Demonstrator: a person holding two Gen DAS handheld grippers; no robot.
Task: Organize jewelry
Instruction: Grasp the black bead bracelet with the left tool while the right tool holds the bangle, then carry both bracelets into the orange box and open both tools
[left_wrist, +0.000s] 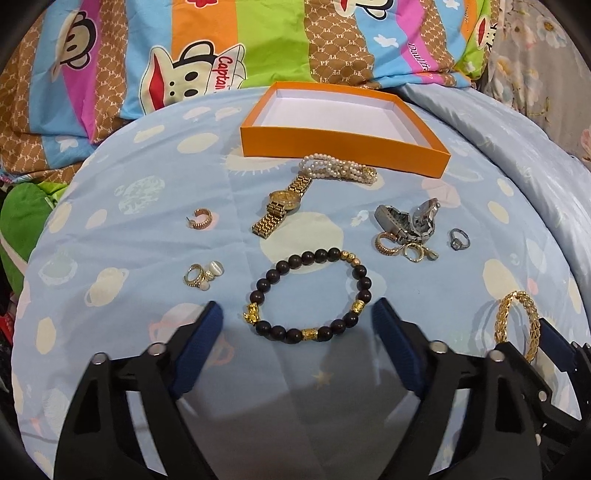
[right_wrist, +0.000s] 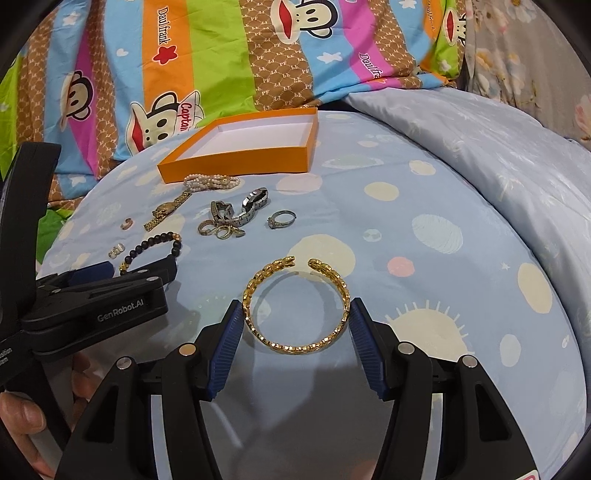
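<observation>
An empty orange box (left_wrist: 343, 142) (right_wrist: 236, 162) lies on the blue bedsheet. In front of it lie a pearl bracelet (left_wrist: 338, 168), a gold watch (left_wrist: 282, 205), a silver watch (left_wrist: 410, 218), several rings (left_wrist: 402, 249) and a dark bead bracelet (left_wrist: 310, 295). My left gripper (left_wrist: 297, 317) is open, its fingers on either side of the bead bracelet's near half. My right gripper (right_wrist: 295, 315) is shut on a gold cuff bangle (right_wrist: 295, 302), both pads touching its sides; the bangle also shows in the left wrist view (left_wrist: 517, 325).
A gold ear cuff (left_wrist: 201, 218), a ring cluster (left_wrist: 199, 277) and a silver ring (left_wrist: 459, 239) lie on the sheet. A colourful cartoon pillow (left_wrist: 221, 55) lies behind the box. A grey-blue quilt (right_wrist: 480, 147) is heaped at the right.
</observation>
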